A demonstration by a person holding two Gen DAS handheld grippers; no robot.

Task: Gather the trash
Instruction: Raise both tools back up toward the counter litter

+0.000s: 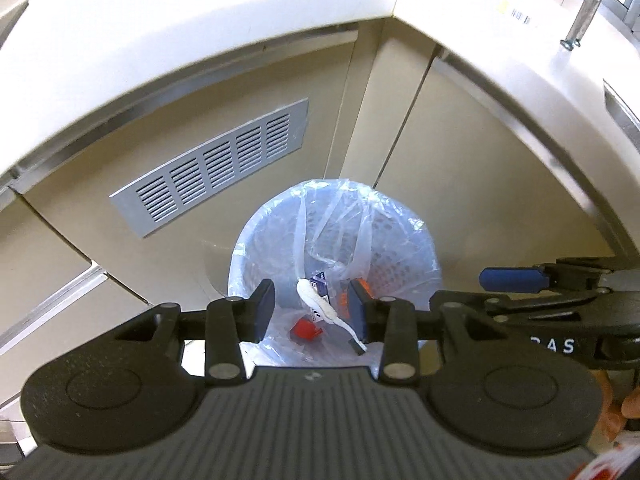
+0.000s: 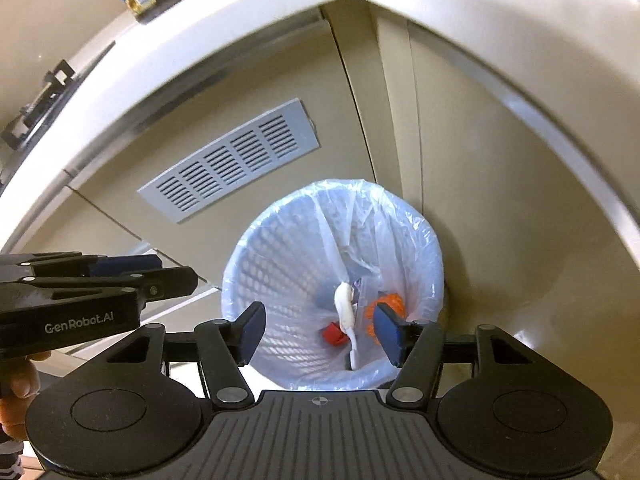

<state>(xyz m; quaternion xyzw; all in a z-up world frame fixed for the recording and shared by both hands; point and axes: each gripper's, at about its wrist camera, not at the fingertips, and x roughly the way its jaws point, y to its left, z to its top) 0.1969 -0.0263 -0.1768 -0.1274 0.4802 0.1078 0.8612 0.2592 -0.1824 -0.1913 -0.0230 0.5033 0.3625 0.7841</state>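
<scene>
Left tongs [image 1: 312, 308]: released, blue pads spread apart, nothing between them; poised above the bin mouth.

Right tongs [image 2: 320, 330]: released likewise, pads wide, empty; also above the bin, with the left unit visible at 9 o'clock in the right wrist view.

Trash, already deposited: a white twisted strip of paper or tissue [image 1: 320, 306] lies at the centre of the bin floor; a small red plastic piece [image 1: 305, 327] sits at 7 o'clock of it; an orange ridged round object [image 2: 390, 305] at 3 o'clock; a blue-and-white printed wrapper [image 1: 319, 281] at 12 o'clock, touching the strip.

Container: pale blue perforated plastic waste basket [image 2: 280, 256] lined with a clear plastic bag [image 2: 360, 216], standing on the floor in the corner where two beige cabinet fronts meet.

Surroundings: grey louvred metal vent panel [image 2: 230, 170] at 10 o'clock of the basket; white worktop [image 1: 200, 28] overhanging along the upper rim of both views.

Step in hand, as judged: a drop into the basket looks complete, since both tongs hang empty over it.

Next move, as judged: lift away from the basket and seek further rubbish, perhaps on the worktop; none is identifiable there from these views.
</scene>
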